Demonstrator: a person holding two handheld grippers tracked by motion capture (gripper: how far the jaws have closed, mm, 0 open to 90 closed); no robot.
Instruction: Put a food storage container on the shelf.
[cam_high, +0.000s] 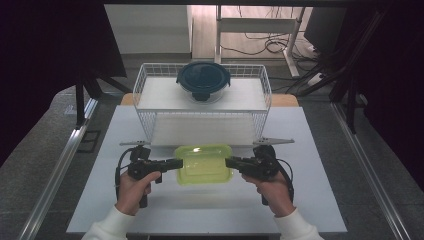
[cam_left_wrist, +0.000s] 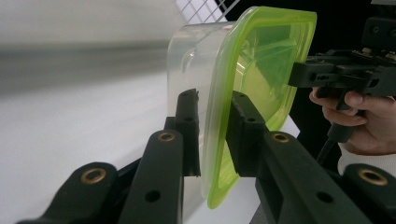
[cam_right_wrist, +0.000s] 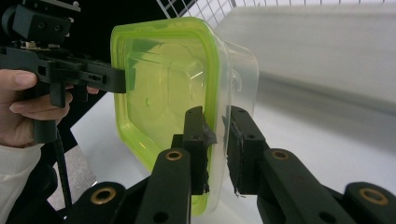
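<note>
High view: green-lidded container (cam_high: 203, 163) between left tool (cam_high: 176, 163) and right tool (cam_high: 231, 162), both clamped on its rim.

White wire basket (cam_high: 150, 80) at far side of white table (cam_high: 310, 200) — open top, flat white panel inside. Round clear container with dark blue lid (cam_high: 203, 80) sits in basket, near back rim — upright, lid on

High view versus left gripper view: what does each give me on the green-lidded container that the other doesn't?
High view: the wire basket with the dark round container on its shelf, behind the green-lidded container held over the table.

Left gripper view: the left gripper with its jaws clamping the lid's rim, one above, one below.

Both: the right gripper gripping the opposite edge.
</note>
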